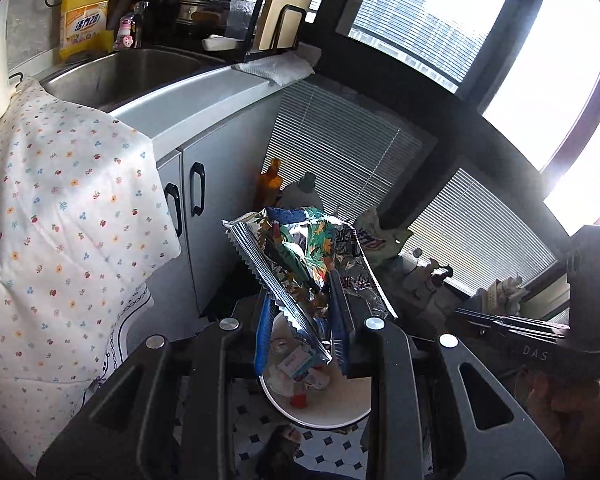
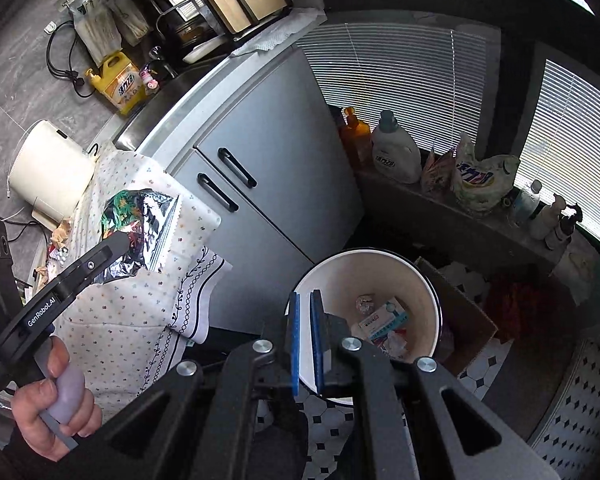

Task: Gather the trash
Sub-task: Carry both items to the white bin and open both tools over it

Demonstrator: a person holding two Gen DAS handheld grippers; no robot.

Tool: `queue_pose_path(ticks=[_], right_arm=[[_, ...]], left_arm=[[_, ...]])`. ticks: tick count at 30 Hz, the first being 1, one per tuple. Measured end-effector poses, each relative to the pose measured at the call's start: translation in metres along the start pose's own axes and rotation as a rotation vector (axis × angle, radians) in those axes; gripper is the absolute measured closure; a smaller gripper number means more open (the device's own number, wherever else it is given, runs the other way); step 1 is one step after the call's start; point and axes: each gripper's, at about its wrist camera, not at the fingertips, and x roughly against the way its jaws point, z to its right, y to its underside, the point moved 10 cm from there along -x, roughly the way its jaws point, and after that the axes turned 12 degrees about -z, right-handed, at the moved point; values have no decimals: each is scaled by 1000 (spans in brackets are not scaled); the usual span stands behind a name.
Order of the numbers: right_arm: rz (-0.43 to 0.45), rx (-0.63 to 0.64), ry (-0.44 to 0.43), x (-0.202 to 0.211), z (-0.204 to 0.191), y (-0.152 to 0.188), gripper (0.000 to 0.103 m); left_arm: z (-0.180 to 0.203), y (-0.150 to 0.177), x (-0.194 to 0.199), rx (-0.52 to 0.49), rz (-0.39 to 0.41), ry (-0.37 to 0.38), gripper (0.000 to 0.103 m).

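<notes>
While the left gripper [image 1: 304, 332] clamps its blue pads on a crumpled foil snack wrapper [image 1: 300, 260], the left wrist view shows that grip from close up: the silver, saw-edged wrapper with its green leafy print stands up between the two fingers, directly above a white trash bin [image 1: 324, 416] on the tiled floor [image 1: 332, 452]. Only a slice of the bin shows there, under the fingers, with a small box and scraps inside.

From the right wrist view the same wrapper [image 2: 140, 224] appears from the side, pinched at the tip of the left gripper [image 2: 126, 242], which a hand [image 2: 56, 400] holds by a pale handle; here it looks set against a flowered cloth [image 2: 120, 320] draped over the counter edge. This view alone shows the whole bin [image 2: 428, 280], its rim and the small box [image 2: 380, 320] lying at the bottom.

Its own right gripper [image 2: 306, 344] hangs just at the near rim of the bin, blue pads a narrow gap apart with nothing between them. Behind stand the grey cupboard doors [image 2: 268, 184], and bottles along the window ledge [image 2: 440, 208].
</notes>
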Motion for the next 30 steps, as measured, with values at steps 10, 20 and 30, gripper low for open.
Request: queue_pose_path(ticks=[10,20,30], right_arm=[[50,-60,51,28,55,7,60],[63,-96,62,32,69,4,52],[78,-29,28,25,18,-13,41]], left_arm=[[52,21,-50,-58,-131,73,76],[55,31,-63,-80,-210,77,25],[-8,7,-17,3,-120,-5,18]])
